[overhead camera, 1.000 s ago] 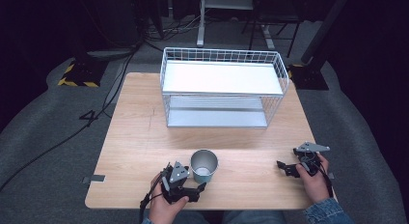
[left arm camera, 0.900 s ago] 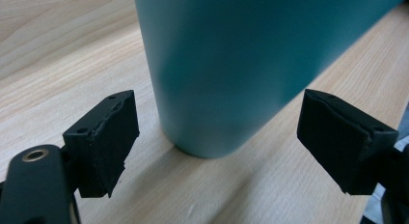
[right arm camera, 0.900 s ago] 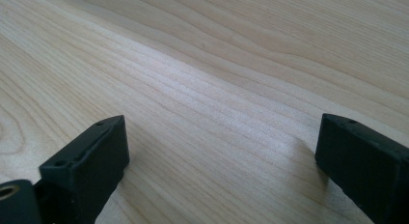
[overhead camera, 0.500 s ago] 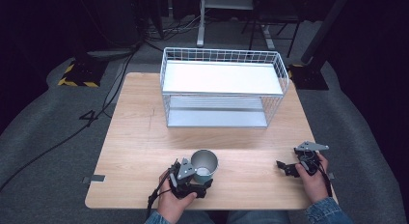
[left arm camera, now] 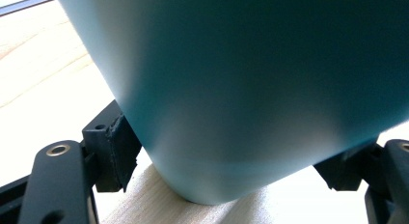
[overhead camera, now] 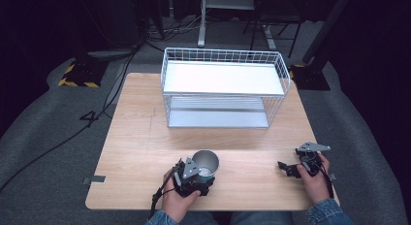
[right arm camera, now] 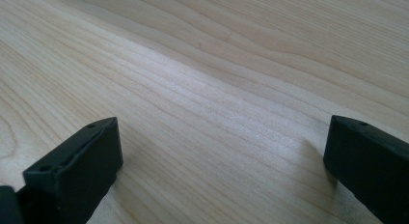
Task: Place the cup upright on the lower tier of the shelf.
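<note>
Smooth matt cup (left arm camera: 251,89), grained wooden table (right arm camera: 217,79)

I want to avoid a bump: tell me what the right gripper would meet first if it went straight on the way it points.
The right gripper points left across the wooden table, jaws open. The teal cup, flanked by the left gripper, looks like the first thing in that line, though depth is hard to judge.

L claw (overhead camera: 202,179) moved fwd | jaws now round cup (overhead camera: 206,163) base

Black claws (overhead camera: 194,179) — grey plates; denim sleeves (overhead camera: 324,214).
</note>
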Available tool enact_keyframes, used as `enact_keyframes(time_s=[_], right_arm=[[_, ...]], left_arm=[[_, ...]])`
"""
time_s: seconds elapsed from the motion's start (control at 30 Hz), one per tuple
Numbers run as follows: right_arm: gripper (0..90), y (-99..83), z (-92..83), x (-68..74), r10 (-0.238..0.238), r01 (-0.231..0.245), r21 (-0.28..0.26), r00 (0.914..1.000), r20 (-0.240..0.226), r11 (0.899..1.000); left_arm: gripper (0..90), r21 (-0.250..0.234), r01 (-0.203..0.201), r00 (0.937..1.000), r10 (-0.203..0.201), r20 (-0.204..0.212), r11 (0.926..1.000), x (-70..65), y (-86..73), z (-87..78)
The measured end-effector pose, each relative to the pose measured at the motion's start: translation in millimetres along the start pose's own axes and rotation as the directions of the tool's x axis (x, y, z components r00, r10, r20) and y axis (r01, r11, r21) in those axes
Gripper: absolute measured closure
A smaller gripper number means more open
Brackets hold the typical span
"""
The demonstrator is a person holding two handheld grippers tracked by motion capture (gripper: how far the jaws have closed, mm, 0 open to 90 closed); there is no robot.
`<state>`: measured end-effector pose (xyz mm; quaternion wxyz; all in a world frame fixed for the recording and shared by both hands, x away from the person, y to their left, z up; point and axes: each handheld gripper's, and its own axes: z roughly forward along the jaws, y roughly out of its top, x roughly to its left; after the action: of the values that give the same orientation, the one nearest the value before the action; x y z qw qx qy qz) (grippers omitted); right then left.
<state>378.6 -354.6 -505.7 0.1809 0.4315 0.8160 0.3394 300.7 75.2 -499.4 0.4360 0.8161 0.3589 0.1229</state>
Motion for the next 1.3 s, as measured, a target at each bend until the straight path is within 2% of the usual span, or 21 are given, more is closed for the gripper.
enact_keyframes(time_s=[0.33, 0.47, 0.77, 1.0, 1.3], right_arm=[[0.4, -0.2, -0.4, 1.0, -0.010, 0.010, -0.005, 0.9999, 0.008, 1.000], [0.1, 0.7, 0.8, 0.7, 0.015, -0.015, 0.000, 0.9998, 0.016, 1.000], [0.0, 1.0, 1.0, 1.3, 0.021, -0.021, 0.000, 0.9995, 0.021, 1.000], [0.0, 1.0, 1.1, 1.3, 0.022, -0.022, -0.001, 0.9995, 0.021, 1.000], [0.1, 1.3, 1.4, 1.4, 0.024, -0.024, 0.000, 0.9995, 0.022, 1.000]], left_arm=[[23.1, -0.002, 0.003, 1.0000, -0.003, -0.009, 1.0000, -0.9, -0.2, 0.0], [23.1, 0.002, 0.006, 1.0000, -0.006, -0.007, 1.0000, -0.9, 0.4, -0.5], [23.2, 0.017, -0.004, 1.0000, 0.004, 0.003, 0.9998, -0.1, 5.5, -3.7], [23.2, 0.020, 0.009, 0.9999, -0.009, 0.008, 0.9998, 3.0, 16.1, -6.9], [23.2, 0.018, 0.021, 0.9997, -0.021, 0.012, 0.9996, 12.7, 37.6, -8.5]])
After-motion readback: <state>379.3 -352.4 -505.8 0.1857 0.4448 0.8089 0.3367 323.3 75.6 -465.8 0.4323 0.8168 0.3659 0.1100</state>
